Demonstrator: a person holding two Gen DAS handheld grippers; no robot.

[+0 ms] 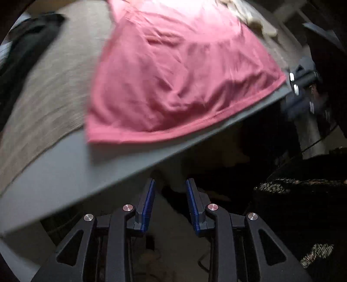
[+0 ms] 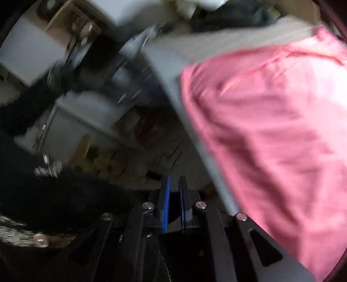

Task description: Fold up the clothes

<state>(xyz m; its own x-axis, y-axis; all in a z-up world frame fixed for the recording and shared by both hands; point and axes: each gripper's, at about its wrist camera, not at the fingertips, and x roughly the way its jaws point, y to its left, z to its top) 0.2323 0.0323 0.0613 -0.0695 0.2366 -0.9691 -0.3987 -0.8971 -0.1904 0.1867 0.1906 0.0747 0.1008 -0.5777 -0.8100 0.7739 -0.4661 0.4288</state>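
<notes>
A pink garment lies spread on the grey table, its hem running along the near edge. It fills the right side of the right wrist view as the pink garment. My left gripper is open and empty, just off the table's edge and below the hem. My right gripper hangs beside the table's edge, left of the garment. Its jaws are nearly together with nothing between them. Both views are blurred by motion.
A tan cloth covers the table under the garment. Dark clothing lies at the far left, pale items at the far right. A dark blurred device sits at the table's right corner. Shelves and white furniture stand beyond.
</notes>
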